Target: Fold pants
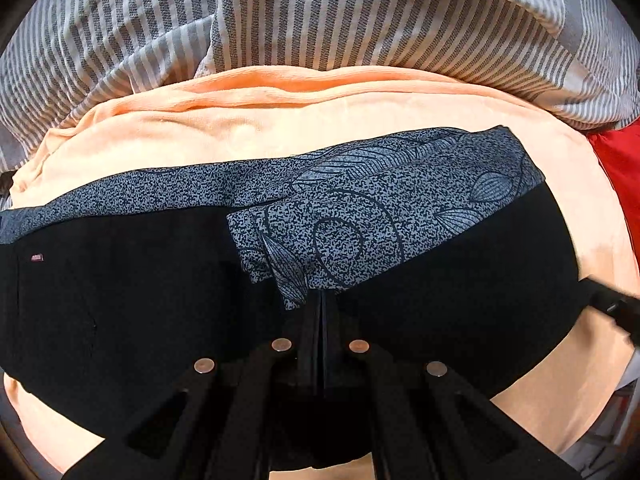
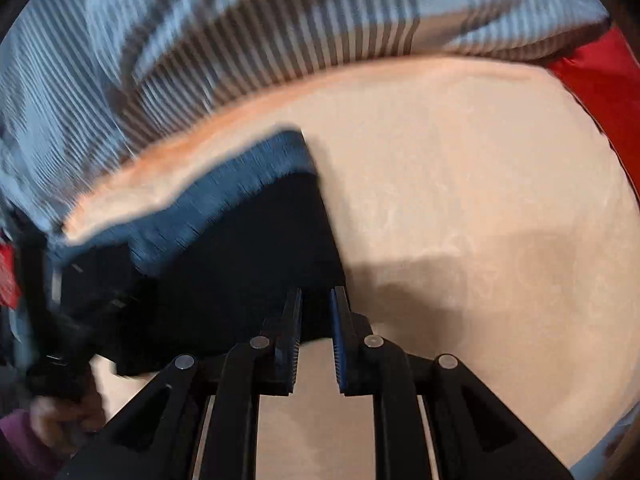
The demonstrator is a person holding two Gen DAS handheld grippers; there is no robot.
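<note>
Black pants (image 1: 120, 292) with a grey speckled leaf-print waistband (image 1: 360, 184) lie folded across a peach sheet (image 1: 200, 136). My left gripper (image 1: 322, 300) is shut on a folded flap of the printed fabric (image 1: 320, 248) over the black cloth. In the blurred right wrist view the pants (image 2: 240, 248) lie left of centre. My right gripper (image 2: 316, 296) is slightly open at their right edge, with nothing between the fingers. The right gripper's tip shows at the right edge of the left wrist view (image 1: 616, 312). The left gripper shows at the far left of the right wrist view (image 2: 60, 360).
A grey and white striped blanket (image 1: 320, 20) is bunched along the far side. Red cloth (image 1: 620, 160) lies at the far right. The peach sheet (image 2: 480, 200) extends to the right of the pants.
</note>
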